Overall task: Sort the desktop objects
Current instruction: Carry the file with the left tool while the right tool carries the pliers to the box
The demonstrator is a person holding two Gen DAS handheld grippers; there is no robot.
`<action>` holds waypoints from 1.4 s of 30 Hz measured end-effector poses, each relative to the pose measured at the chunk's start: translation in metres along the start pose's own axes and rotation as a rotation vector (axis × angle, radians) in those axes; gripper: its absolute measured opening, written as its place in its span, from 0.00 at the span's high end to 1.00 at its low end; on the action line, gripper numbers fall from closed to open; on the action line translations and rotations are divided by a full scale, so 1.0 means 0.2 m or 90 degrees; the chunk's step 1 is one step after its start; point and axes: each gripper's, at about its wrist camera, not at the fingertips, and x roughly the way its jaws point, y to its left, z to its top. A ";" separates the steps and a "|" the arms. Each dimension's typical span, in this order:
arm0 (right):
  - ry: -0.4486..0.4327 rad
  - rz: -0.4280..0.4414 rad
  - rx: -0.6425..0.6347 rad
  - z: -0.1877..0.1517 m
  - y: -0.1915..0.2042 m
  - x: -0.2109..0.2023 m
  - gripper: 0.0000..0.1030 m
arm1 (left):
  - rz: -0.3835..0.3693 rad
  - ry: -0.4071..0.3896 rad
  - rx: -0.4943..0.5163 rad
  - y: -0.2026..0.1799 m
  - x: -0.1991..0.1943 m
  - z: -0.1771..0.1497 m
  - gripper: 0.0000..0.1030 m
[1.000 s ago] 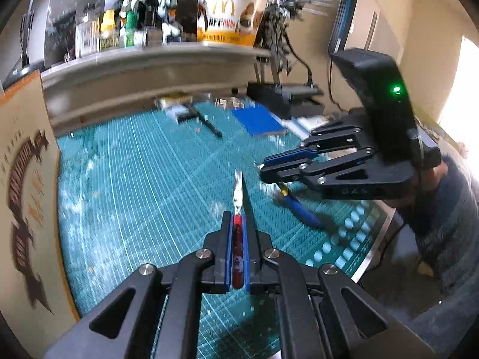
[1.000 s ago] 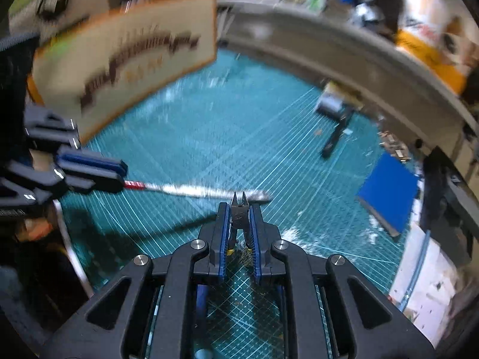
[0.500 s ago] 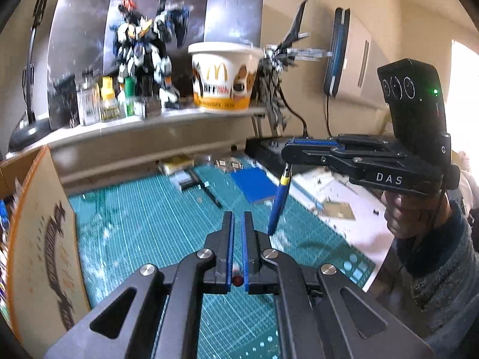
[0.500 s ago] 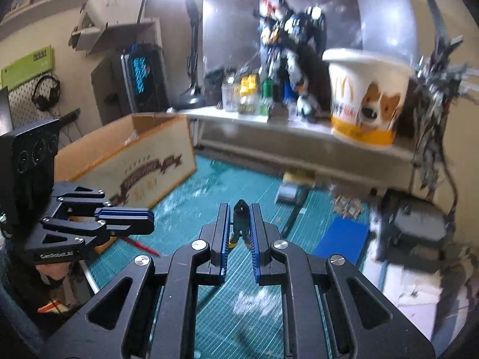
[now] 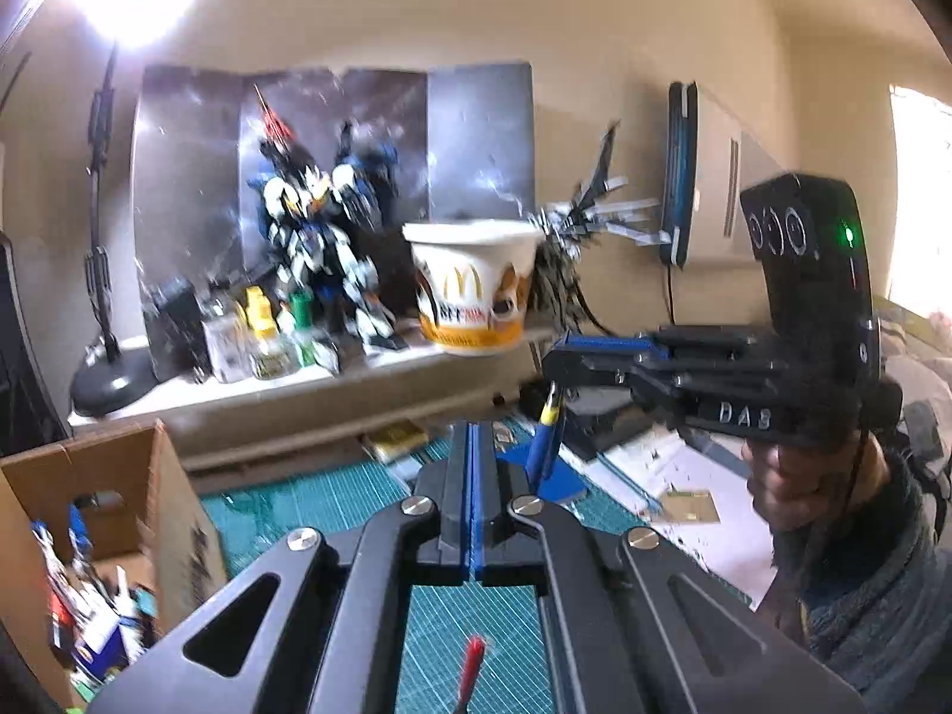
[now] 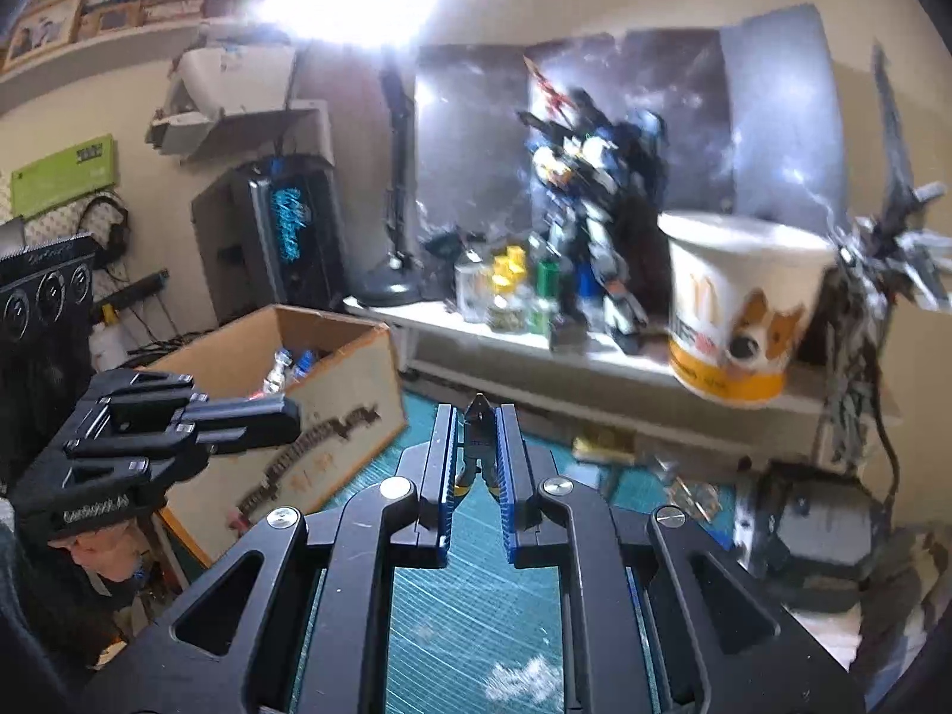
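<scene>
Both grippers are loaded and raised: the left gripper (image 5: 473,494) pinches a red-handled knife (image 5: 470,669), the right gripper (image 6: 474,464) clamps nippers (image 6: 479,446). The box (image 6: 333,410) holds some items; a blue pad (image 5: 550,479) and small tools lie on the bench (image 5: 333,497).

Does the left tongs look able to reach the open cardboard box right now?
Probably yes: the cardboard box stands open-topped just beside the left tongs, with nothing visible between them.
</scene>
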 end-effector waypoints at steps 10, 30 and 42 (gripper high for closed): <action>-0.050 0.046 -0.038 0.25 0.19 0.07 0.88 | 0.022 0.041 -0.032 0.09 -0.10 -0.09 1.00; -0.034 0.032 0.044 -0.07 -0.12 0.02 0.88 | -0.012 0.321 0.052 -0.08 0.75 -0.71 0.78; -0.025 0.047 0.049 -0.14 -0.20 0.03 0.88 | 0.011 0.343 0.062 -0.09 0.78 -0.77 0.89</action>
